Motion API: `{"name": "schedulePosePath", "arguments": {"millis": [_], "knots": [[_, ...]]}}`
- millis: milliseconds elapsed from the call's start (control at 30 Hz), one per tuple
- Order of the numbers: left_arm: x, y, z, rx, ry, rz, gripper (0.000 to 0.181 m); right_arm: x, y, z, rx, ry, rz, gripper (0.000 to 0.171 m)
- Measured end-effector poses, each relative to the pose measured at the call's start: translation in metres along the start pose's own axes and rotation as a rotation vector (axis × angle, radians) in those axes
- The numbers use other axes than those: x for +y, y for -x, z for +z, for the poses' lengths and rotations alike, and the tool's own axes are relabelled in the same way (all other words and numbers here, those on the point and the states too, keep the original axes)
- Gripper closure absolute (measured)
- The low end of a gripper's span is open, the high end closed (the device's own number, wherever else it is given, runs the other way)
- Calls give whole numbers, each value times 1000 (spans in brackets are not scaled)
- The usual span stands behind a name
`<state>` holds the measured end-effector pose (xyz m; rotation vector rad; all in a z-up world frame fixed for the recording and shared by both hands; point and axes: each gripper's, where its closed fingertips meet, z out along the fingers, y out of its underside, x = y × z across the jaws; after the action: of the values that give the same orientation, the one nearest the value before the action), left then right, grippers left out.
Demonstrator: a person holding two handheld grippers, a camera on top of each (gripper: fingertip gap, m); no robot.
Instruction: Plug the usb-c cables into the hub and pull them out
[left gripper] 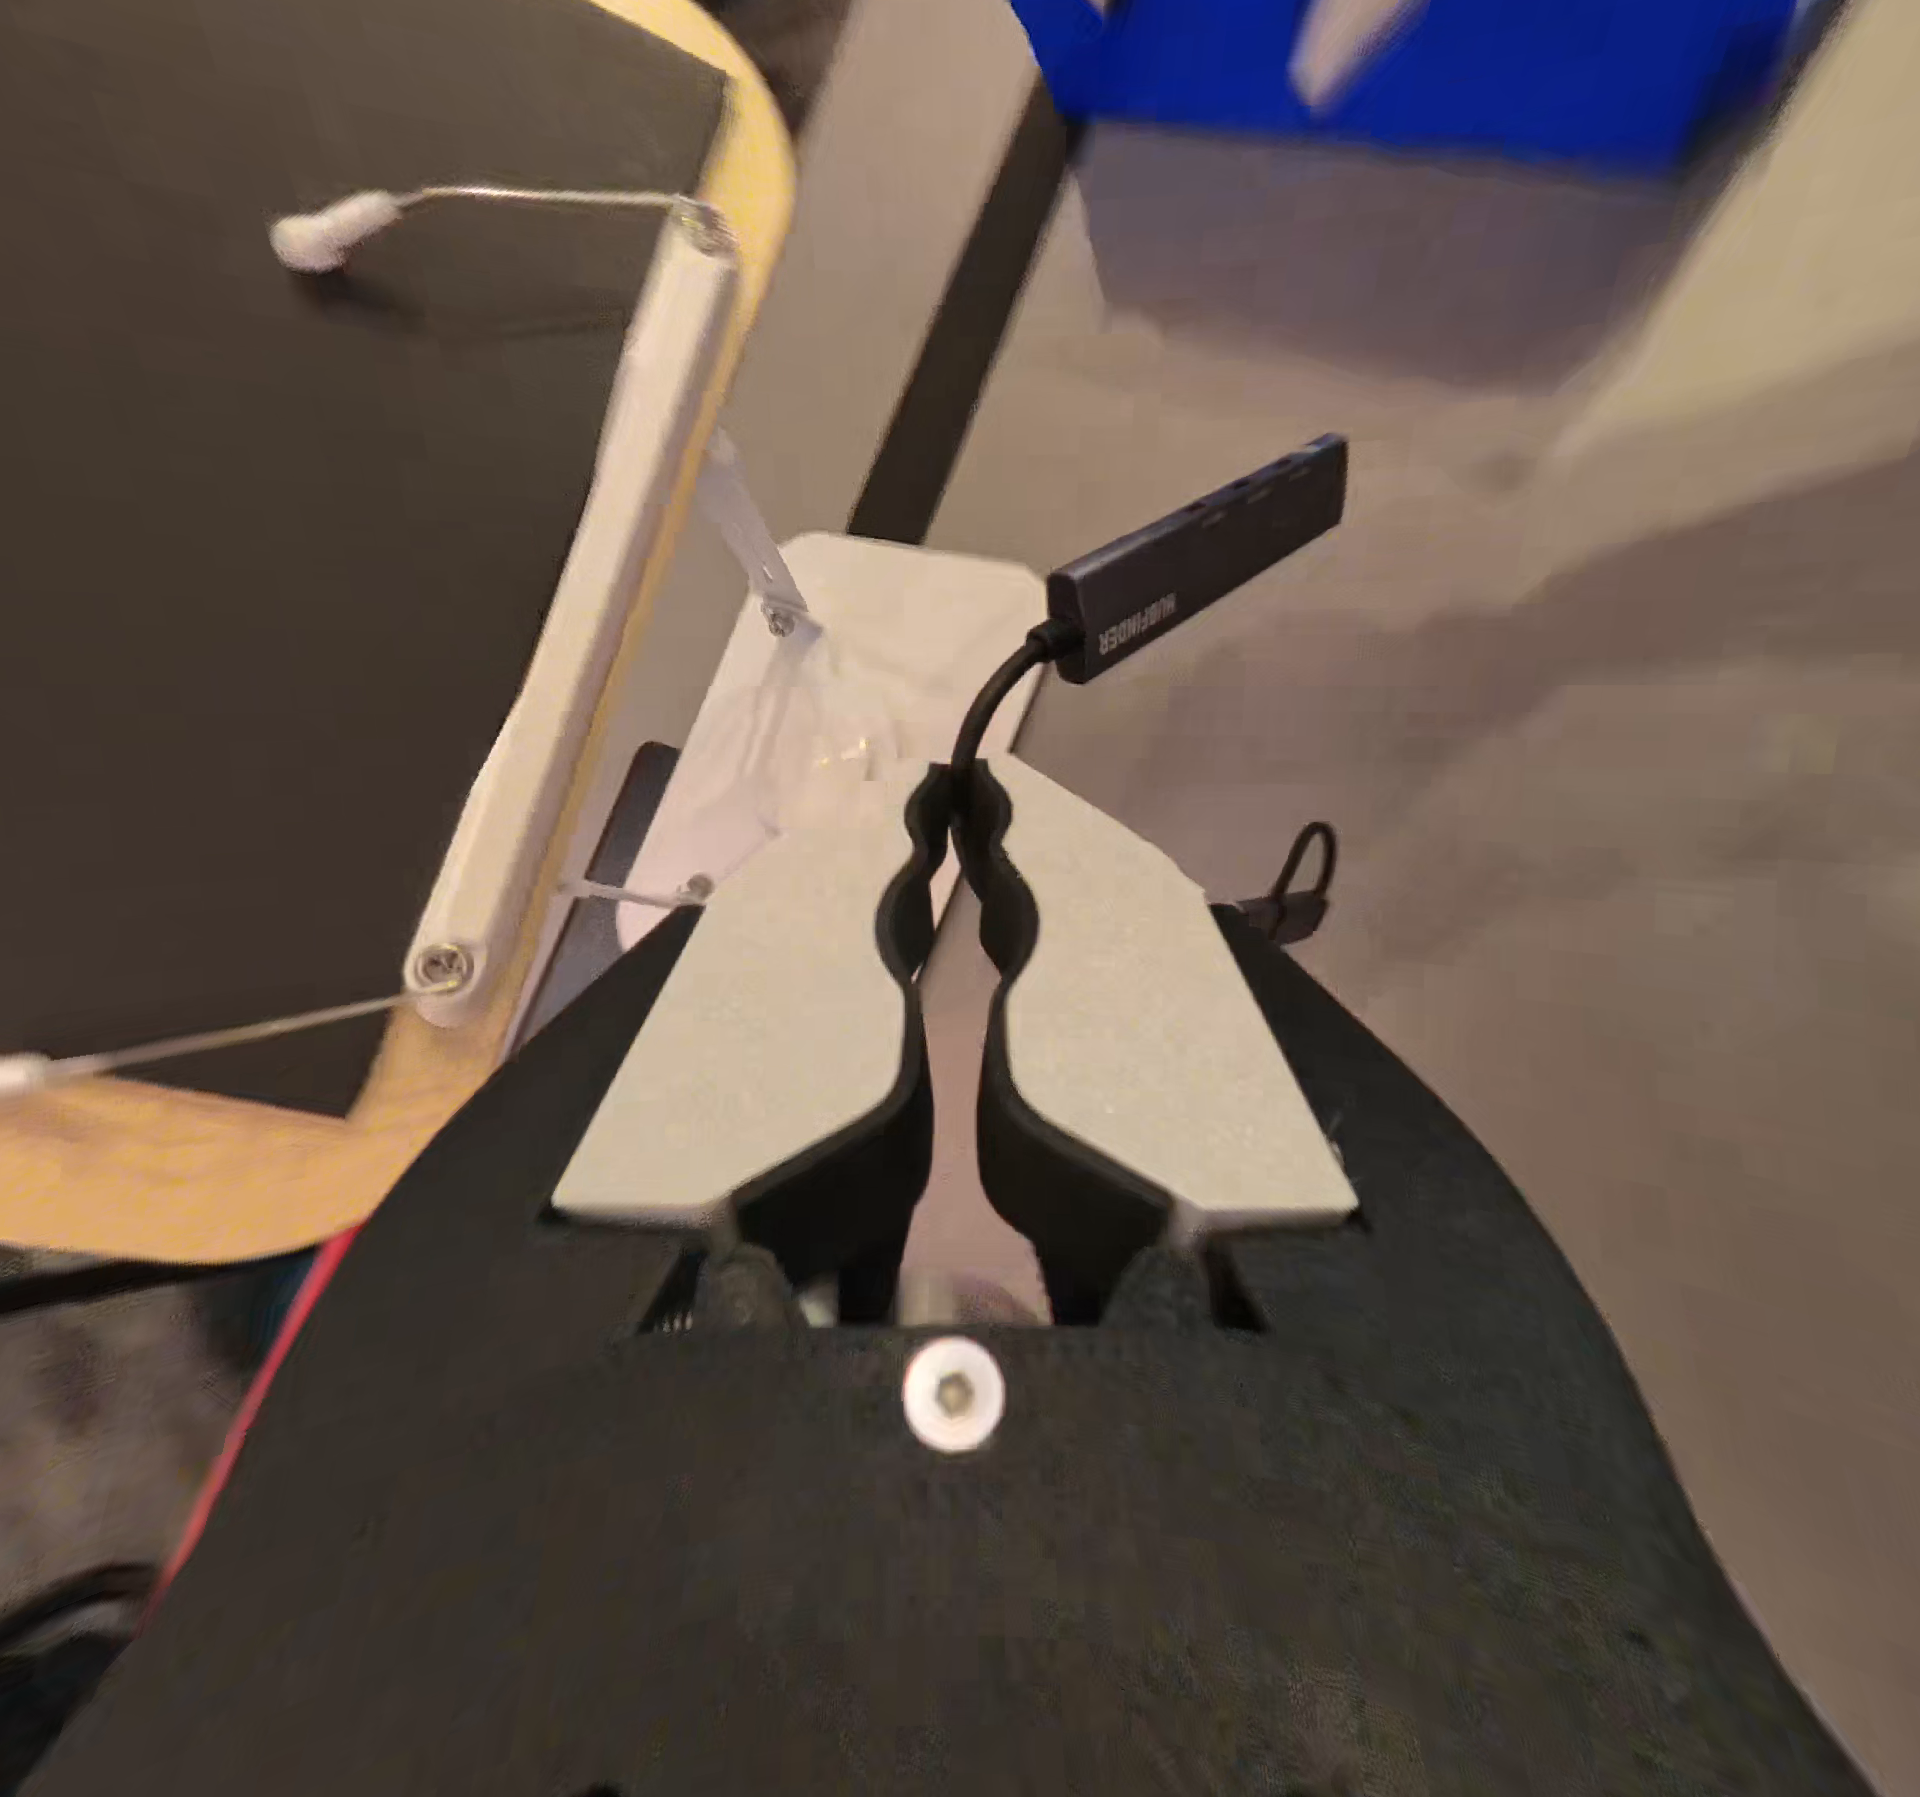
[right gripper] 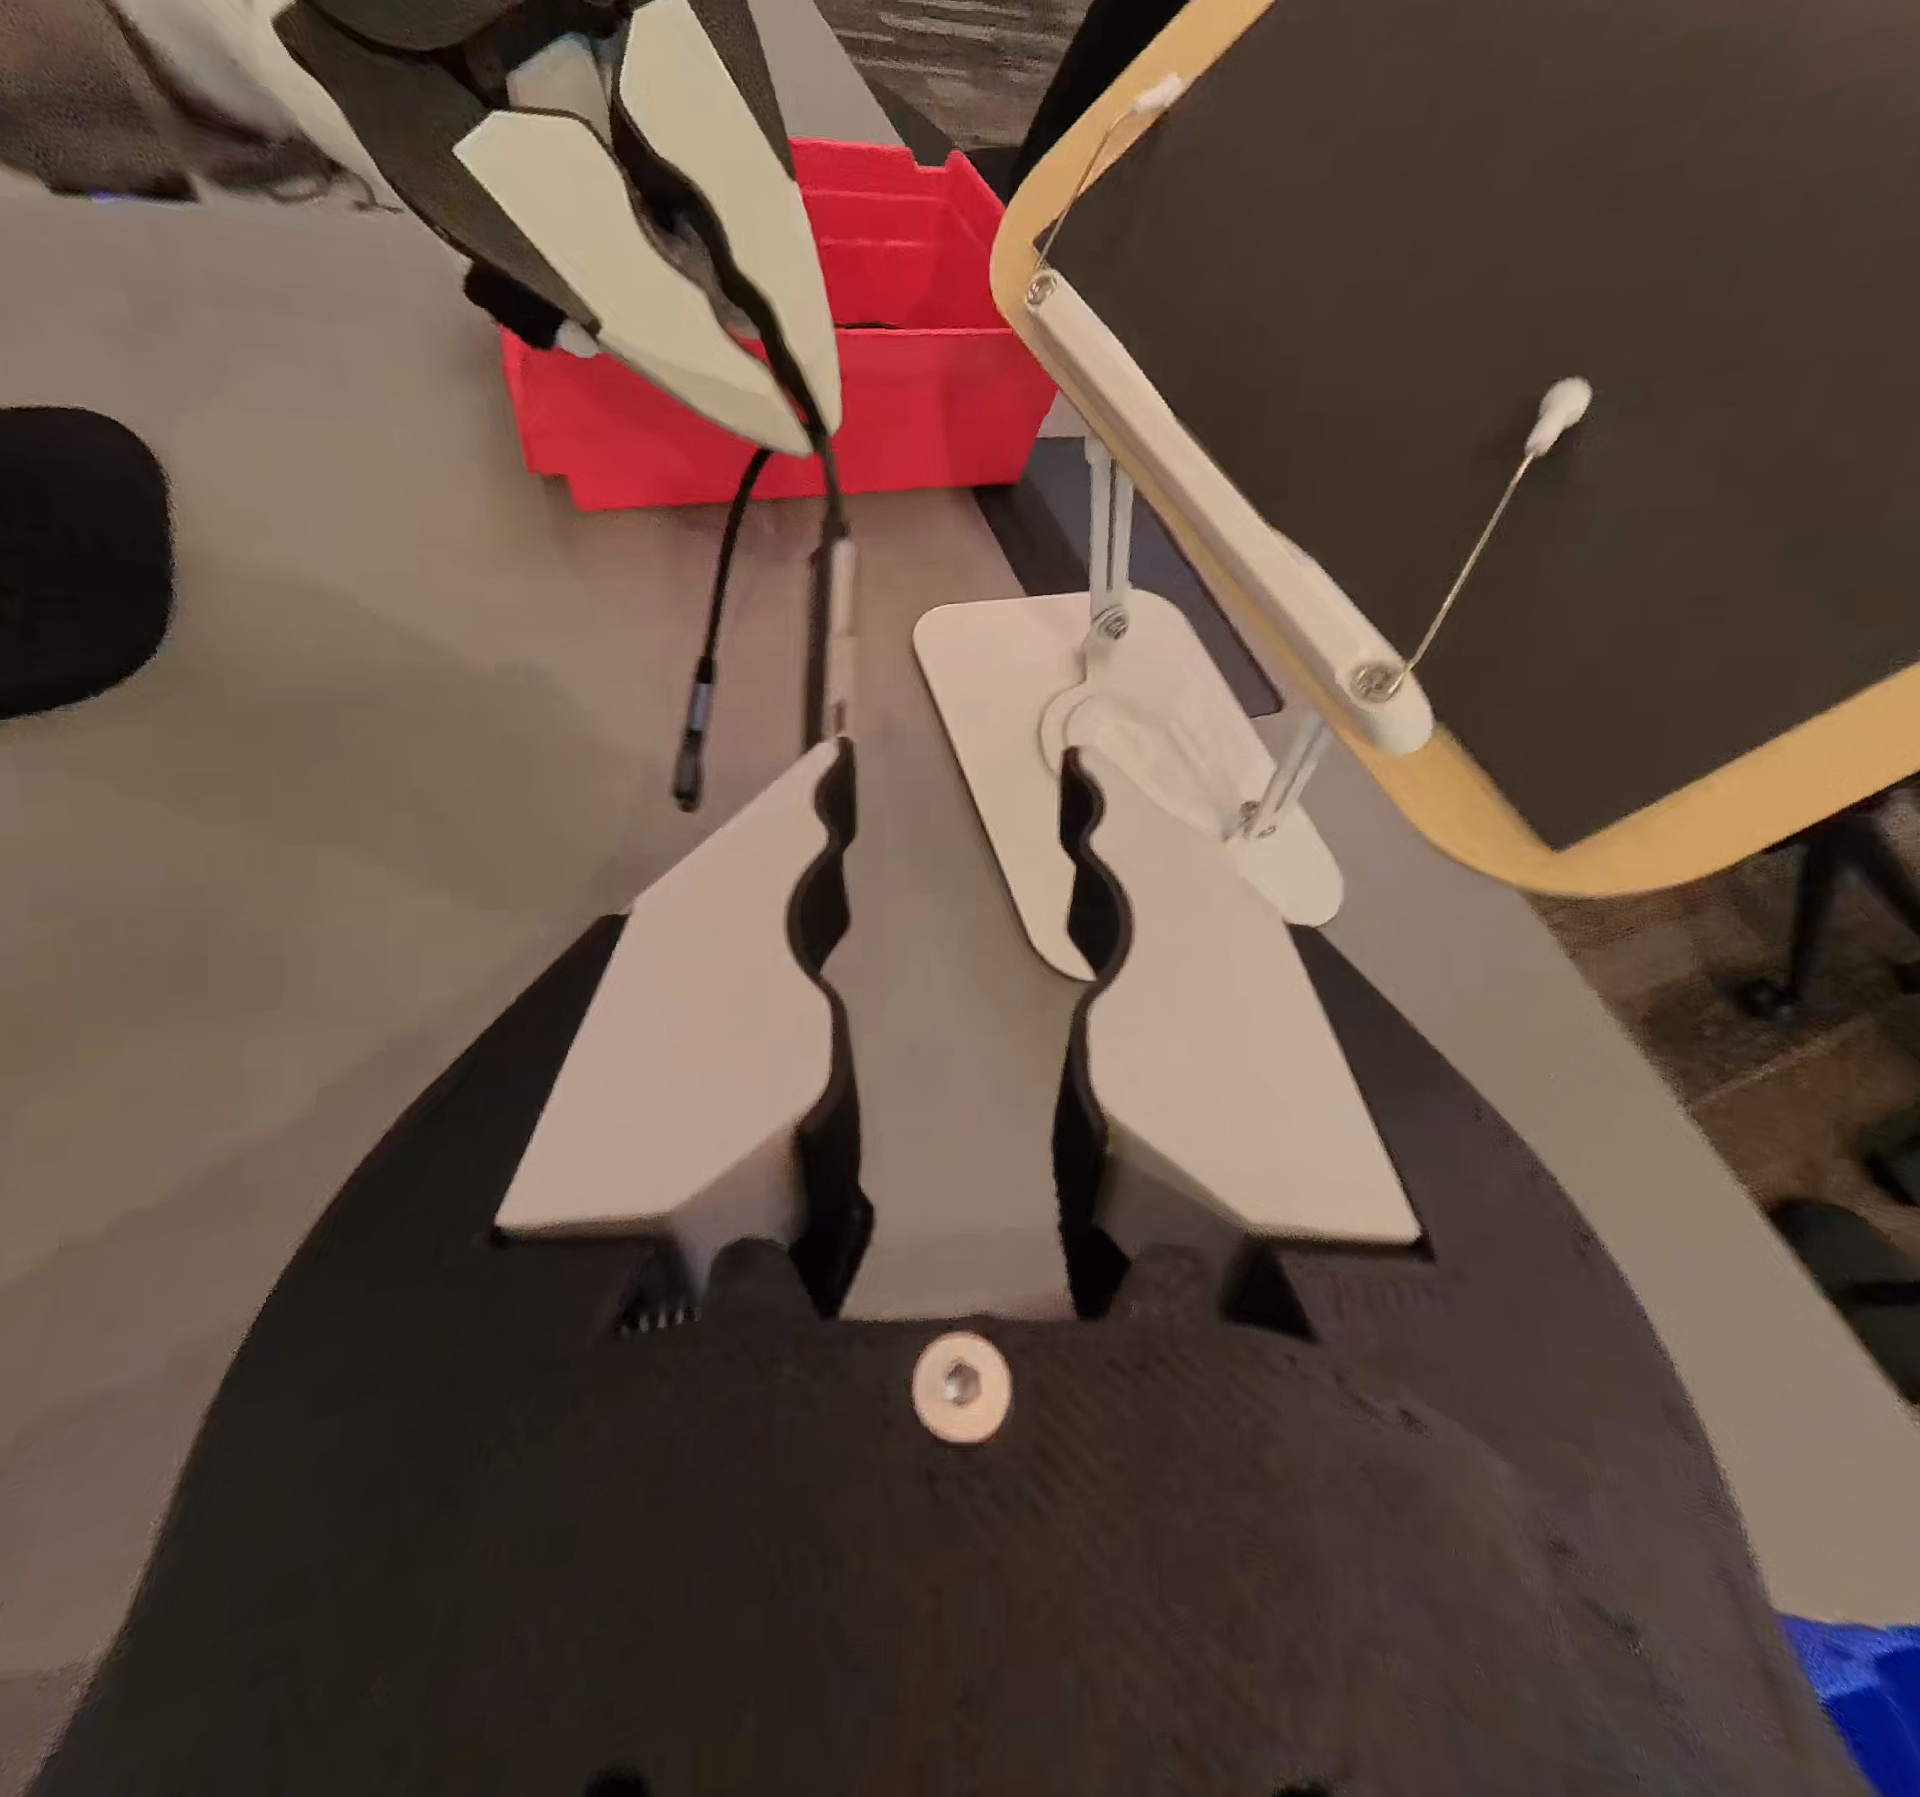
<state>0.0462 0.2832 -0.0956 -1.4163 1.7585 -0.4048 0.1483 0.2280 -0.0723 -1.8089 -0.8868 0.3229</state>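
Grey hub [right gripper: 840, 620] is hanging lengthwise by its lead from my clamped left gripper [right gripper: 816, 433], directly ahead of my half-open, empty right gripper [right gripper: 961, 760].

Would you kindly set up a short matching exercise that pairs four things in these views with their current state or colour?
Things:
1. left gripper
2. right gripper
3. hub
4. bin

States or colours:
A. red
B. fingers open, holding nothing
C. hanging in the air from its own cable
D. shut on the hub's cable

Pairs: 1-D, 2-B, 3-C, 4-A
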Motion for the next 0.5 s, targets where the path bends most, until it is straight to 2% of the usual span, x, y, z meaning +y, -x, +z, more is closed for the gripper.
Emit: {"name": "schedulePosePath", "arguments": {"millis": [200,367,500], "knots": [[-9,10,-4,-115,-247,-396,177,30,-8,5,-90,-19,183,111],[-14,-3,-8,-115,-368,-546,177,18,11,19,-282,-179,264,114],[-7,-12,-6,-114,-399,-614,177,8,23,22,-369,-234,288,128]]}}
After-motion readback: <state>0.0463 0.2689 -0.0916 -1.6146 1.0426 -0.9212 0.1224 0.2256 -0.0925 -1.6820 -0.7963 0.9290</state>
